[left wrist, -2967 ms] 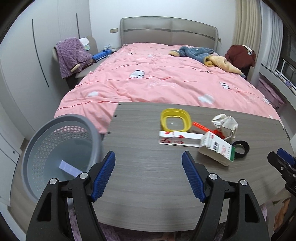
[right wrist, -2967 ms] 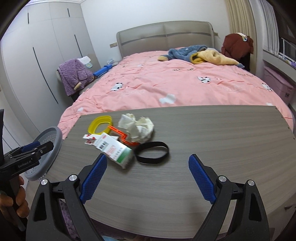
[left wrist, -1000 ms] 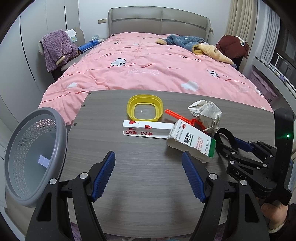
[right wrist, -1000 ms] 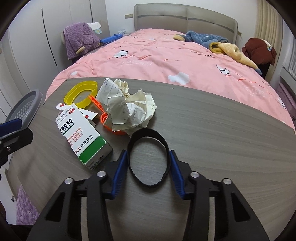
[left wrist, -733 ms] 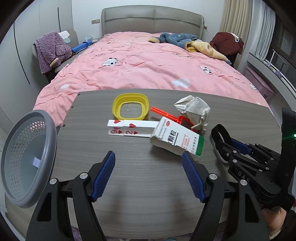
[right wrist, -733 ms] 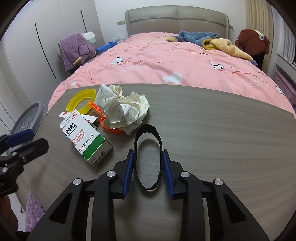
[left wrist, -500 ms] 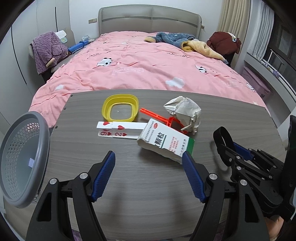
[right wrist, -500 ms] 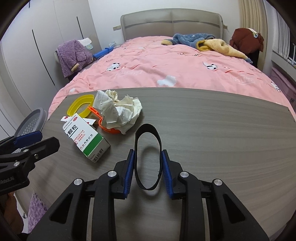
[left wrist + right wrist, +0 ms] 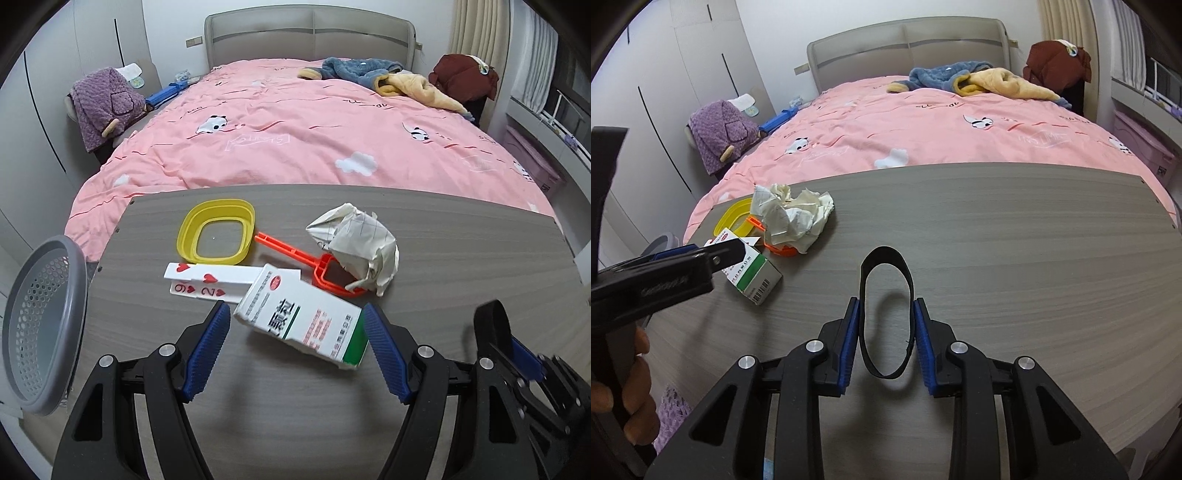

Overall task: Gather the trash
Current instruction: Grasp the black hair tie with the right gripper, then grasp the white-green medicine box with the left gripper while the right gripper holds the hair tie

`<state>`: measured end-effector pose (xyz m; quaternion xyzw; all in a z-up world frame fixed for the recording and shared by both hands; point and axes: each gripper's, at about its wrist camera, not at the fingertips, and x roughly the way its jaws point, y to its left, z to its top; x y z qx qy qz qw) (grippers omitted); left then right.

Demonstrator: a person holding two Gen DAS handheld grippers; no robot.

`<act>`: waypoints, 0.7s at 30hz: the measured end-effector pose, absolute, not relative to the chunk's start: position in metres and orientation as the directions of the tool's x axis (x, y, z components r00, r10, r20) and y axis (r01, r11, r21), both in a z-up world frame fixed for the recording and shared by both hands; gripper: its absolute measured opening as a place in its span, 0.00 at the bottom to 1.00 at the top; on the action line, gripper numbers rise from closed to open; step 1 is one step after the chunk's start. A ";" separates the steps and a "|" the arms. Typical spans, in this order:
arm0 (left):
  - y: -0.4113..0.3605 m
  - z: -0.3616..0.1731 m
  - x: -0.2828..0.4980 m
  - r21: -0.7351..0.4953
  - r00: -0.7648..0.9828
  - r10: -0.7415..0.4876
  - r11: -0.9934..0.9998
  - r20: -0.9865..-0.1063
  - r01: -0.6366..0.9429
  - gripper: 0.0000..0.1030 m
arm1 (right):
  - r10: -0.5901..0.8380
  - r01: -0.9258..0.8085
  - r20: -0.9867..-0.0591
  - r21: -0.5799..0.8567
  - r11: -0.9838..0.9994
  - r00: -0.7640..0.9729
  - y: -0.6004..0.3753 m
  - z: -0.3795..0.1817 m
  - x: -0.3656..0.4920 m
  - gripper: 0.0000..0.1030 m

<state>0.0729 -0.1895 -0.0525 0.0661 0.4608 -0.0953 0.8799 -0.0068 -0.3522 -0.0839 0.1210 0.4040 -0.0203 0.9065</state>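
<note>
Here, right tongs (image 9: 884, 332) clenched on black band (image 9: 884, 295), left tongs (image 9: 295, 349) released around medicine box (image 9: 303, 321), grey surface (image 9: 1034, 258).

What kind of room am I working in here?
A bedroom, most likely in a home: a bed with a pink duvet and padded headboard sits just behind the wooden table, with wardrobe doors along the left wall.
</note>
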 end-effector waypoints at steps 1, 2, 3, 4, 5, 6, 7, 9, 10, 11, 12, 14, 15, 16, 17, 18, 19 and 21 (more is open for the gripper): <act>-0.192 -0.053 0.075 0.023 0.554 -0.110 0.973 -0.825 0.228 0.69 | 0.060 0.138 -0.736 0.206 0.969 0.674 -0.354 -0.084 -0.009 0.28; -0.193 -0.053 0.076 0.018 0.552 -0.114 0.974 -0.826 0.228 0.69 | 0.060 0.141 -0.736 0.208 0.968 0.675 -0.355 -0.084 -0.009 0.28; -0.195 -0.053 0.078 0.014 0.551 -0.118 0.974 -0.826 0.228 0.69 | 0.059 0.144 -0.735 0.211 0.967 0.676 -0.357 -0.084 -0.011 0.28; -0.196 -0.054 0.079 0.015 0.551 -0.115 0.974 -0.827 0.226 0.69 | 0.058 0.146 -0.734 0.212 0.966 0.677 -0.358 -0.084 -0.012 0.28; -0.198 -0.055 0.081 0.014 0.548 -0.114 0.975 -0.828 0.224 0.69 | 0.058 0.149 -0.733 0.214 0.965 0.678 -0.359 -0.084 -0.014 0.28; -0.198 -0.055 0.082 0.008 0.546 -0.118 0.975 -0.830 0.222 0.69 | 0.058 0.151 -0.733 0.216 0.965 0.678 -0.361 -0.084 -0.014 0.28; -0.199 -0.055 0.084 0.000 0.542 -0.123 0.975 -0.831 0.220 0.69 | 0.058 0.153 -0.732 0.218 0.964 0.678 -0.362 -0.084 -0.015 0.28; -0.201 -0.055 0.084 -0.001 0.546 -0.123 0.976 -0.829 0.219 0.69 | 0.058 0.154 -0.732 0.220 0.963 0.678 -0.363 -0.084 -0.016 0.28; -0.202 -0.055 0.085 0.005 0.549 -0.118 0.976 -0.828 0.218 0.69 | 0.059 0.155 -0.732 0.221 0.963 0.679 -0.362 -0.084 -0.016 0.28; -0.204 -0.055 0.085 0.016 0.553 -0.110 0.976 -0.826 0.218 0.69 | 0.059 0.155 -0.732 0.222 0.963 0.679 -0.362 -0.083 -0.016 0.28; -0.204 -0.056 0.086 0.023 0.554 -0.104 0.976 -0.826 0.218 0.69 | 0.059 0.155 -0.731 0.222 0.963 0.679 -0.363 -0.083 -0.016 0.28; -0.204 -0.060 0.087 0.031 0.546 -0.093 0.977 -0.833 0.213 0.69 | 0.061 0.154 -0.729 0.224 0.962 0.681 -0.363 -0.082 -0.016 0.28; -0.202 -0.062 0.087 0.032 0.539 -0.090 0.977 -0.838 0.212 0.69 | 0.061 0.153 -0.728 0.224 0.963 0.682 -0.362 -0.082 -0.016 0.28; -0.201 -0.065 0.087 0.041 0.530 -0.079 0.977 -0.844 0.211 0.69 | 0.061 0.152 -0.728 0.223 0.963 0.683 -0.362 -0.081 -0.017 0.28; -0.199 -0.066 0.086 0.047 0.522 -0.073 0.976 -0.850 0.213 0.69 | 0.061 0.151 -0.727 0.223 0.963 0.684 -0.362 -0.081 -0.017 0.28; -0.197 -0.067 0.085 0.046 0.517 -0.075 0.975 -0.852 0.218 0.69 | 0.060 0.151 -0.727 0.222 0.963 0.684 -0.361 -0.080 -0.017 0.28; -0.193 -0.067 0.082 0.041 0.514 -0.082 0.974 -0.854 0.224 0.69 | 0.060 0.151 -0.725 0.223 0.963 0.686 -0.361 -0.078 -0.018 0.28; -0.187 -0.066 0.078 0.050 0.514 -0.077 0.972 -0.854 0.229 0.69 | 0.059 0.150 -0.722 0.222 0.963 0.689 -0.360 -0.076 -0.019 0.28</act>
